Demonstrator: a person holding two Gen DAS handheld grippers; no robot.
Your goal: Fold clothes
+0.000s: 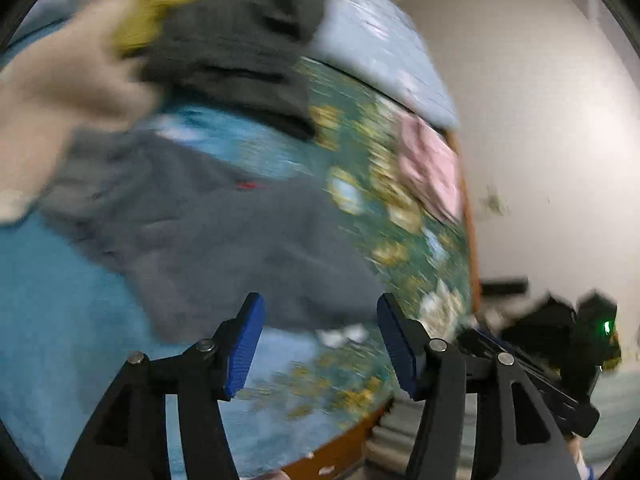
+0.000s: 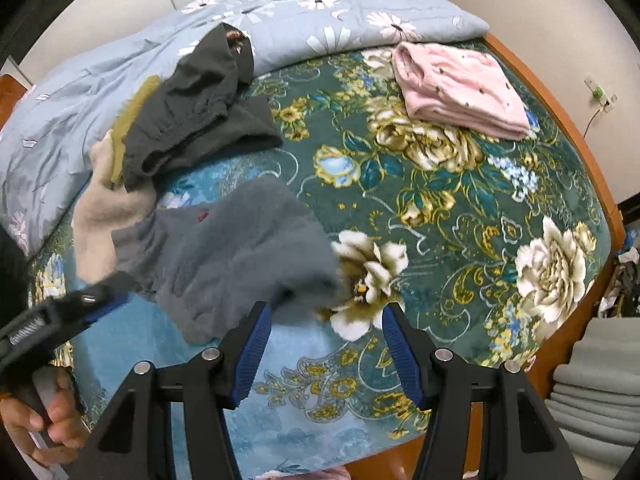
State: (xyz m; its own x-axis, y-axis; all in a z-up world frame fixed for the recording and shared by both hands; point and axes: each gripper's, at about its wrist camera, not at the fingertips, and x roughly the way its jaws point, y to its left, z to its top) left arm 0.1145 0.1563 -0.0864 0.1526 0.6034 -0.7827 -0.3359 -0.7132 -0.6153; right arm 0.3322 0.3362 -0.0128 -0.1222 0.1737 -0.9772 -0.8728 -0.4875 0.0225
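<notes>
**Both jaws parted above the grey garment on the bed**

Jaws of the left gripper (image 1: 320, 344) stand apart with nothing between the blue pads, and those of the right gripper (image 2: 326, 350) are likewise spread and empty; both point down at the bed (image 2: 460, 208) with its green flowered cover. Just beyond the right jaws lies the grey garment (image 2: 240, 248), crumpled, a small red mark near its upper edge; a beige garment (image 2: 108, 208) touches its far left side; behind that sits a dark grey garment (image 2: 200, 112) over a mustard piece (image 2: 132, 112). A folded pink garment (image 2: 460, 88) rests well apart near the far edge, beside the pale blue daisy quilt (image 2: 120, 68). A hand (image 2: 40, 420) grips the left gripper's handle at lower left; the left wrist view is blurred.
</notes>
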